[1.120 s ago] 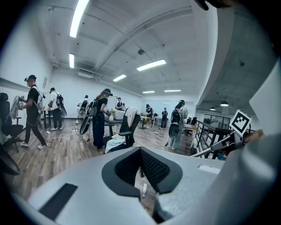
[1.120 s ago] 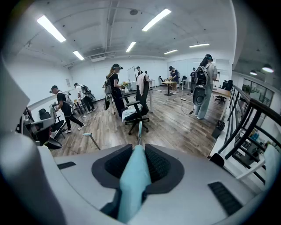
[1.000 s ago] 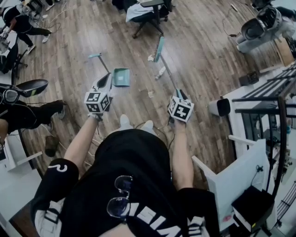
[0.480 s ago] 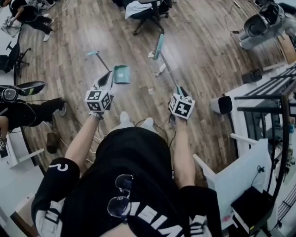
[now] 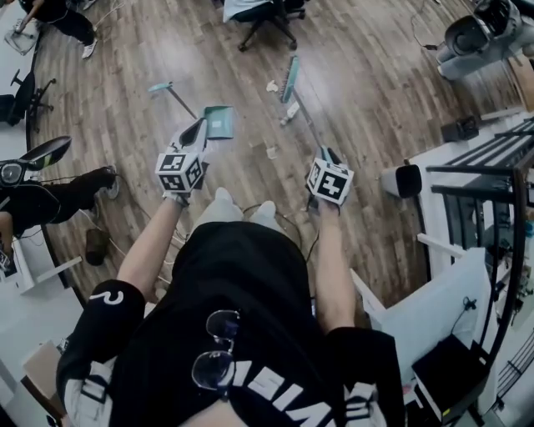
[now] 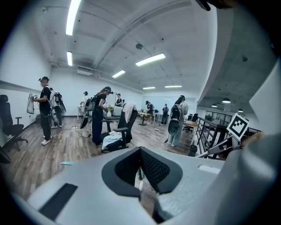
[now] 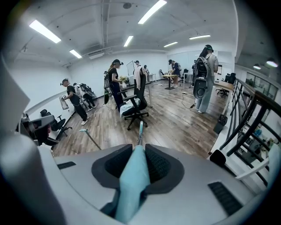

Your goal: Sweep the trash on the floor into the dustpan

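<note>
My right gripper [image 5: 327, 158] is shut on the teal broom handle [image 7: 131, 184], which runs forward between its pads. The broom head [image 5: 290, 79] rests on the wood floor ahead. White scraps of trash [image 5: 289, 114] lie beside the broom, with one more piece [image 5: 271, 152] closer to me. The teal dustpan [image 5: 219, 122] sits on the floor, and its long handle [image 5: 171, 96] slants up to the left. My left gripper [image 5: 197, 133] hovers just left of the pan. Its pads meet at the tips and I see nothing held between them.
An office chair [image 5: 260, 18] stands beyond the broom. A seated person's legs [image 5: 58, 198] are at the left. A black railing [image 5: 480, 188], a white desk [image 5: 430, 313] and a dark cylinder [image 5: 402, 180] crowd the right. Several people stand farther back in the room [image 7: 115, 83].
The broom head has come a little nearer to me across the floor. My head view has tilted, so floor things sit higher in the picture. Both grippers keep their state.
</note>
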`<state>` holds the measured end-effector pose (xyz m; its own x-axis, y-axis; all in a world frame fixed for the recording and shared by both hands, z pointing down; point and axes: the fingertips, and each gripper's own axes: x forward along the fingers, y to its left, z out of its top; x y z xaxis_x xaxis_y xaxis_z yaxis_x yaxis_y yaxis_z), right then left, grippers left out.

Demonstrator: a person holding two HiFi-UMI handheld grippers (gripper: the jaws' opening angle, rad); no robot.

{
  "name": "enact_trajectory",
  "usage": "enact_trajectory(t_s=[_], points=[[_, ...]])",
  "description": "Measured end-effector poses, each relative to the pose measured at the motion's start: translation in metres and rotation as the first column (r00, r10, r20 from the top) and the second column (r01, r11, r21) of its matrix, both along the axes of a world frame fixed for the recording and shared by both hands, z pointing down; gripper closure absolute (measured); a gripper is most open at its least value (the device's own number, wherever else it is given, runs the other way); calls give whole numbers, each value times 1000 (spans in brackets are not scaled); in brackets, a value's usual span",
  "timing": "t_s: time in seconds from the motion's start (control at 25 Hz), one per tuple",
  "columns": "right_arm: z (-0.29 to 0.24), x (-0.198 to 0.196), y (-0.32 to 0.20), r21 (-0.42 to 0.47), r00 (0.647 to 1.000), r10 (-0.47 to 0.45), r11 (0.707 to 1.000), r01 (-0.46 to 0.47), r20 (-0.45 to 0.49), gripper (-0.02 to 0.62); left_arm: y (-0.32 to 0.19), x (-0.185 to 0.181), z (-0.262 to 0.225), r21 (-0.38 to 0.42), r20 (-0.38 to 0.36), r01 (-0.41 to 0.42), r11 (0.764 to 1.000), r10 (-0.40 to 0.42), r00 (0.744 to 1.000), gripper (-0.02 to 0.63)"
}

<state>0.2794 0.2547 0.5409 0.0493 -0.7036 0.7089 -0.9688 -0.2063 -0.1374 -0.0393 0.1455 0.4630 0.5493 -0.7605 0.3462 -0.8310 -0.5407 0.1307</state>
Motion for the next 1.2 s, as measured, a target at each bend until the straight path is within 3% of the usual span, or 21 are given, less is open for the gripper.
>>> enact_trajectory(t_s=[0.28, 0.64, 0.96, 1.2], points=[[25, 6, -4, -57, 999, 36, 998, -35, 6, 512, -21, 14, 15, -16, -1, -50, 999, 50, 999, 607], [87, 1, 18, -181, 986, 169, 969, -167, 0, 512, -50, 38, 72, -103, 15, -212, 972, 215, 977, 607], [166, -17, 56, -337, 951, 305, 901, -274, 42, 512, -51, 68, 129, -184, 12, -342, 922, 350, 937, 607], [219, -31, 71, -426, 924, 380, 842, -329, 37, 512, -60, 75, 175, -256, 5, -383, 887, 398, 918, 607]])
